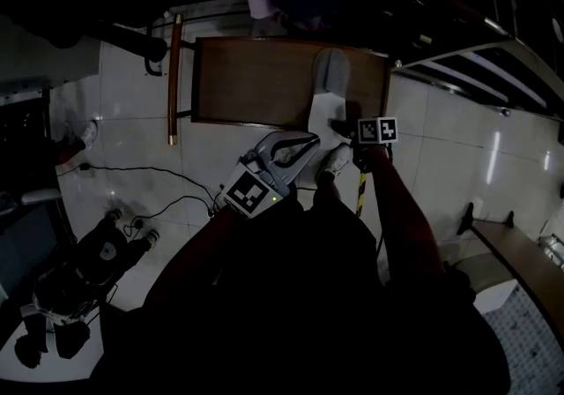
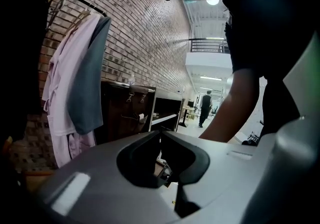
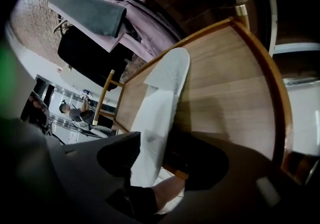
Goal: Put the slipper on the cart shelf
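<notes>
The brown wooden cart shelf with a raised rim [image 1: 247,85] stands on white floor tiles and is bare except along its right edge. There the white-and-grey fabric slipper [image 1: 328,93] lies lengthwise. Its toe points to the far edge and its heel hangs out past the near edge.

The right gripper [image 1: 342,127] is at that heel. In the right gripper view its jaws stand wide apart on either side of the slipper [image 3: 162,103]. They seem to clear its sides without pinching it, though the dim light makes contact hard to rule out. The slipper's front half rests flat on the shelf [image 3: 235,83], so the shelf appears to carry its weight.

The left gripper [image 1: 314,143] hangs just off the near edge, beside the heel. Its jaws are closed tip to tip with nothing between them.

By my reading, the step in hand is the release. The next move calls for backing the right gripper straight off the heel without dragging it. A short push toward the far edge may then be needed, since the overhanging heel could tip the slipper off.
</notes>
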